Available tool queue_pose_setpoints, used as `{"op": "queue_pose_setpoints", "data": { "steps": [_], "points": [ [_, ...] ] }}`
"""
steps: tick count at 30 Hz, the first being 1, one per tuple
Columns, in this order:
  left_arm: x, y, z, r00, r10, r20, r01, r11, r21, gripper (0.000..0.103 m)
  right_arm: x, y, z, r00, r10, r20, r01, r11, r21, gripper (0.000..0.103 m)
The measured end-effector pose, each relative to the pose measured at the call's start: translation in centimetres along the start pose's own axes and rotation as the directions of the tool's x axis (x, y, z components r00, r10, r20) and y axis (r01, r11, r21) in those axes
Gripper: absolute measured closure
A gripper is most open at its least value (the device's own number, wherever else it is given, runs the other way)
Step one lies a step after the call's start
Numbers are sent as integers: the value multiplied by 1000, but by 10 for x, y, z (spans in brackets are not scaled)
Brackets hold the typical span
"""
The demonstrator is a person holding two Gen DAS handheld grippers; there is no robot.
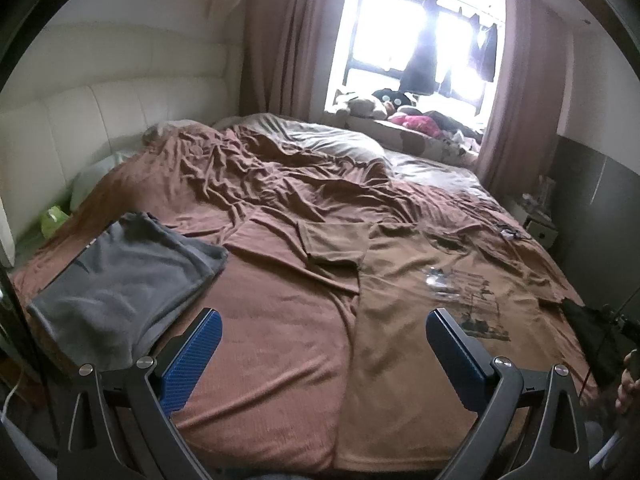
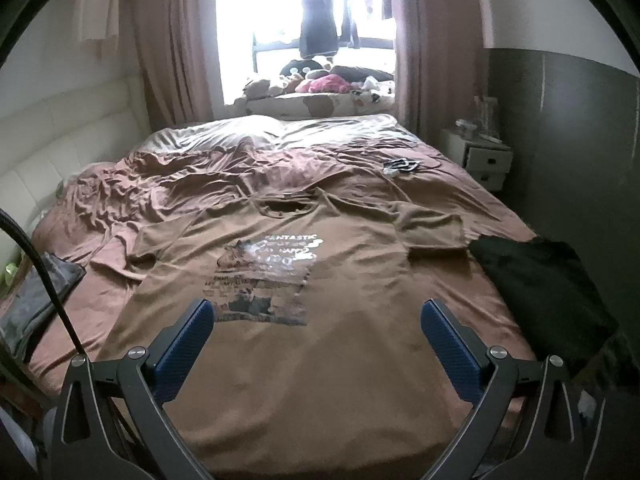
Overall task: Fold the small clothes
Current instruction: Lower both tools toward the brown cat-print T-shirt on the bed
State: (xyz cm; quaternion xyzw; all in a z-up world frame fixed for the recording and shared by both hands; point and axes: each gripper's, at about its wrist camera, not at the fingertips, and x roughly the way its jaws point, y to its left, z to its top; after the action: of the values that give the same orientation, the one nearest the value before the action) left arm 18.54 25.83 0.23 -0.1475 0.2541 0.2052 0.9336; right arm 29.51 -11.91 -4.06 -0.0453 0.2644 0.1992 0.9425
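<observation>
A brown T-shirt [image 2: 352,280] with a printed picture and white lettering lies spread flat, front up, on the bed, collar toward the window. In the left wrist view the same brown T-shirt [image 1: 424,320] lies to the right of centre. My right gripper [image 2: 318,320] hovers open over the shirt's lower hem, nothing between its blue pads. My left gripper [image 1: 324,332] is open too, above the bedsheet by the shirt's left edge. A folded grey garment [image 1: 120,280] rests at the bed's left side. A black garment [image 2: 540,280] lies at the right edge.
The bed has a rumpled brown sheet [image 1: 260,184] and a white padded headboard [image 1: 80,128] on the left. A windowsill with soft toys [image 2: 316,80] is at the far end. A white nightstand [image 2: 480,160] stands right. A small dark item [image 2: 400,166] lies on the far sheet.
</observation>
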Motion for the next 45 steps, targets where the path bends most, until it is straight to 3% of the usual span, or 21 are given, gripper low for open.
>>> {"op": "queue_pose_setpoints", "data": {
  "steps": [12, 17, 24, 29, 35, 38, 43, 45],
  "points": [
    [70, 2, 29, 999, 9, -47, -9, 1000, 6, 1, 83, 22, 31, 997, 20, -69, -23, 999, -44, 0],
    [99, 5, 42, 998, 7, -59, -8, 1000, -3, 2, 113, 26, 40, 993, 77, -95, -79, 997, -17, 0],
    [158, 11, 57, 992, 12, -122, -13, 1000, -2, 14, 165, 35, 49, 990, 82, -117, -90, 994, -65, 0],
    [197, 19, 65, 986, 11, -167, -10, 1000, 7, 16, 201, 43, 56, 985, 102, -139, -111, 992, -62, 0],
    [247, 33, 78, 976, 7, -218, -9, 1000, -8, 23, 241, 57, 64, 981, 121, -154, -132, 989, -62, 0],
    [270, 37, 83, 970, 2, -244, -5, 1000, -10, 24, 262, 65, 67, 976, 139, -166, -152, 986, -64, 6],
    [316, 49, 94, 952, -27, -305, 13, 999, -48, 30, 296, 75, 71, 964, 172, -201, -187, 981, -57, 8],
    [335, 50, 97, 937, -46, -348, 25, 998, -65, 30, 310, 80, 73, 958, 179, -222, -195, 979, -52, 9]
  ]
}}
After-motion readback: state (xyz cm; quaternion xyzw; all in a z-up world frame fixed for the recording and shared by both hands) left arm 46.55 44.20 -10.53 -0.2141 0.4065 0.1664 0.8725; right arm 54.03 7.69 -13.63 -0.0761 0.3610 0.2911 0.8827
